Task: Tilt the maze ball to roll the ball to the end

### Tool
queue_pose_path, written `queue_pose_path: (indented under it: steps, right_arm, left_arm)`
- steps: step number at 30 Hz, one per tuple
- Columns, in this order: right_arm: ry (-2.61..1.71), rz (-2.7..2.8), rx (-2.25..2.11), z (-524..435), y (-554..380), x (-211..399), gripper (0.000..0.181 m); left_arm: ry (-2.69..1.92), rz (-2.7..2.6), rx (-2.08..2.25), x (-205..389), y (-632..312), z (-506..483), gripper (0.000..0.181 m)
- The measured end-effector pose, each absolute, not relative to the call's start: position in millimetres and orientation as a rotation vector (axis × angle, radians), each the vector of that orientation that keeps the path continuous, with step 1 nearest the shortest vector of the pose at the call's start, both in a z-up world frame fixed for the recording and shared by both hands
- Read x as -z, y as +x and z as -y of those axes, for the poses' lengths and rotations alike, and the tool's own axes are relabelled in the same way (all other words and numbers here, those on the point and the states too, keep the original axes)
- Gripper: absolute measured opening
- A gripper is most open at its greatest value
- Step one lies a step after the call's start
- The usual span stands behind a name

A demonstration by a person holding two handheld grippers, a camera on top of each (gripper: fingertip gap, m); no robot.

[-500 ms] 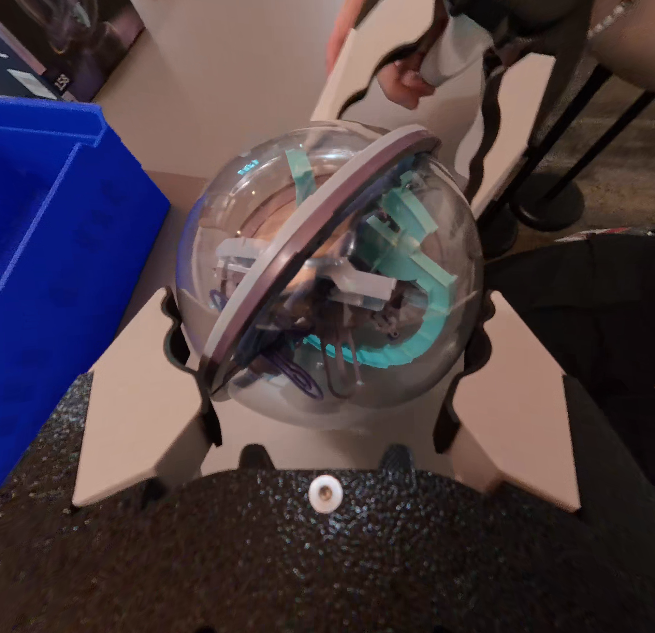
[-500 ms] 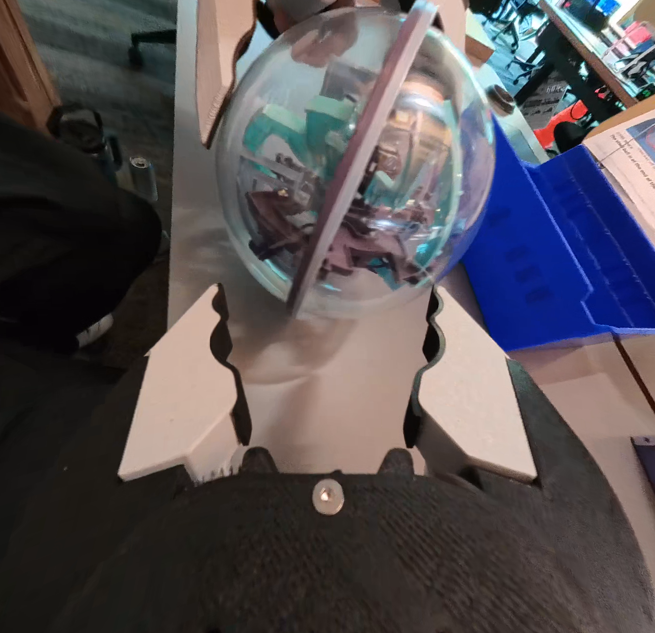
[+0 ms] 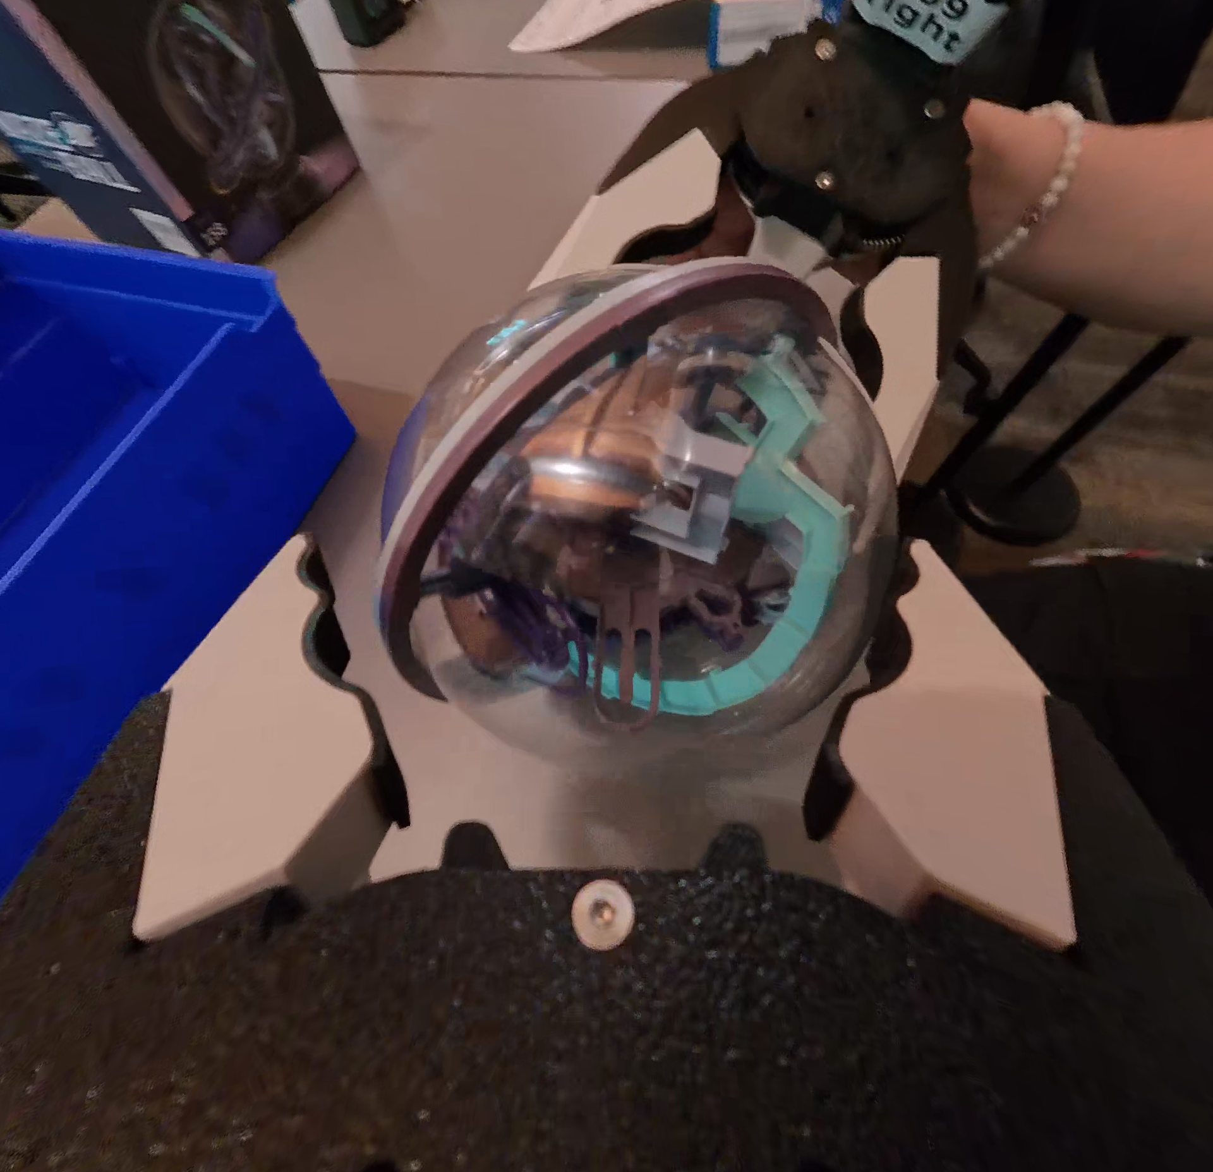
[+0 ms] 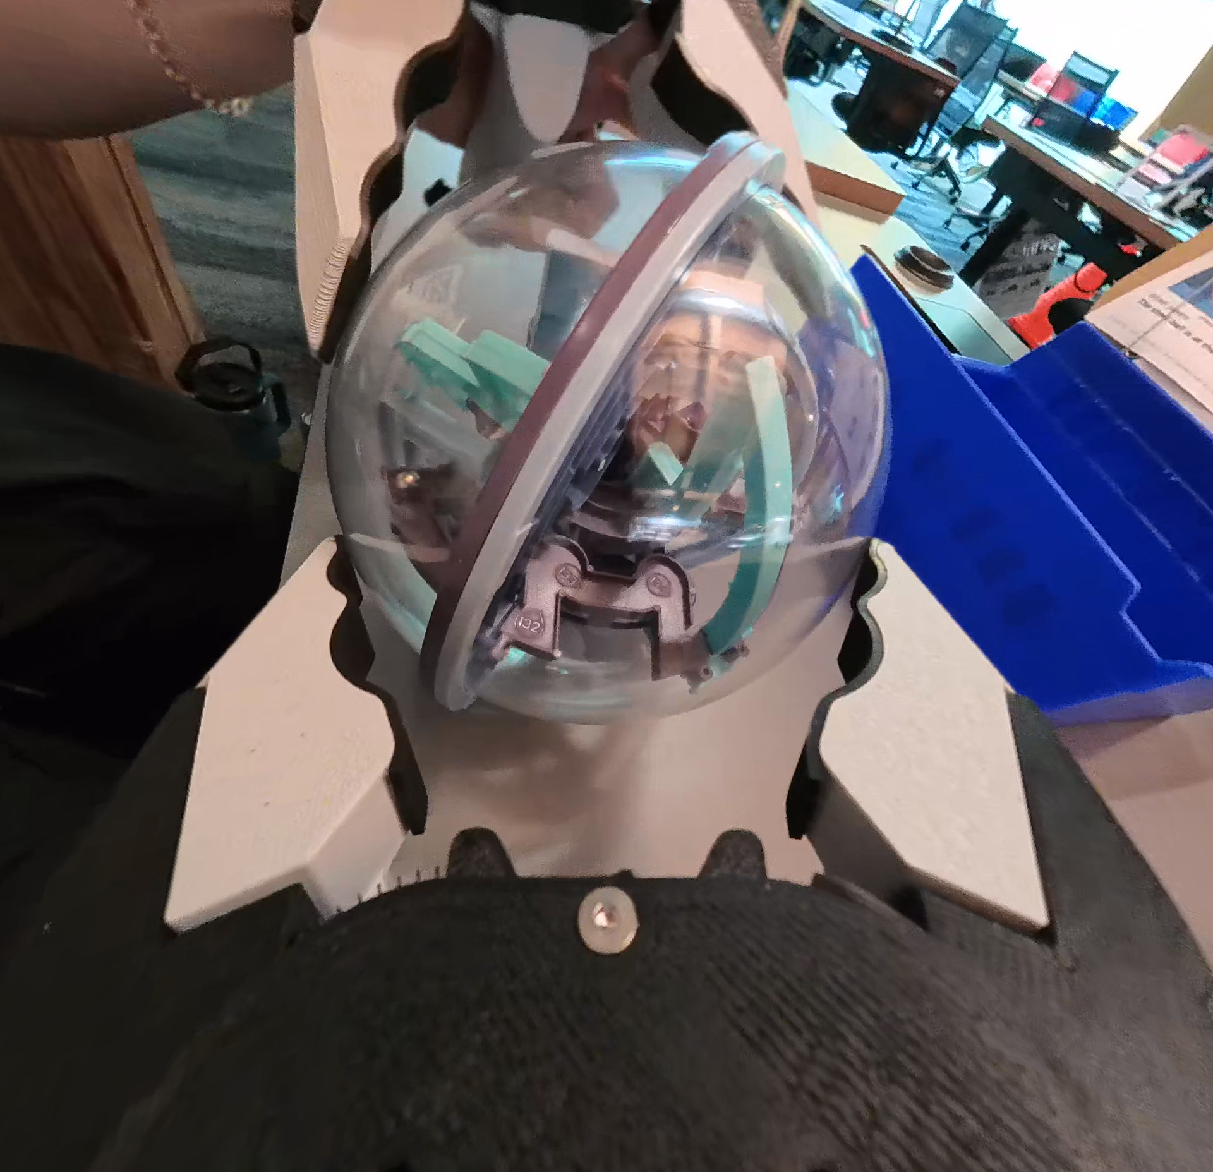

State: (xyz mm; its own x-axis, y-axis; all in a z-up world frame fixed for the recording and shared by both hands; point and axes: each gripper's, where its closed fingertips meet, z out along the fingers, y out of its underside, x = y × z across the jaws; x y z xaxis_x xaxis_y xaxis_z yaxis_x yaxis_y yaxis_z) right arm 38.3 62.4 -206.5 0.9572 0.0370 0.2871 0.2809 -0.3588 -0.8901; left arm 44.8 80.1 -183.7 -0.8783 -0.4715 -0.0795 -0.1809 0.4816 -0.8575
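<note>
The maze ball is a clear sphere with a purple-grey ring and teal and purple tracks inside. It is held above the table between both grippers. My left gripper holds it from one side, with a finger on each flank. My right gripper holds it from the opposite side, and its fingers touch the shell. A small metal ball sits on a dark track in the left half. In the left wrist view the right gripper's fingers show behind the sphere.
A blue bin stands close beside the ball; it also shows in the right wrist view. A dark box stands behind it on the pale table. A black stand base and a bottle are on the floor.
The maze ball has been tilted: its ring now arcs higher over the top in the left wrist view. The ball sits deeper between the right gripper's fingers.
</note>
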Motion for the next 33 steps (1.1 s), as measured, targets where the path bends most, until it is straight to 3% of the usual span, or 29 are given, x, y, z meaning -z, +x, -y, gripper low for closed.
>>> queue_pose_path:
  steps: [12, 26, 33]
  right_arm:
    - [-1.954, 0.036, 0.362, -56, 40, 219, 0.144]
    - [-2.1, 0.116, 0.44, -22, 43, 234, 0.123]
    - [-2.037, 0.387, 0.477, -25, 48, 212, 0.152]
  left_arm:
    - [-0.716, -2.33, 1.481, 189, 38, -84, 0.146]
    - [-0.529, -2.627, 1.399, 190, 46, -71, 0.146]
    - [-0.426, -2.7, 1.361, 195, 46, -59, 0.145]
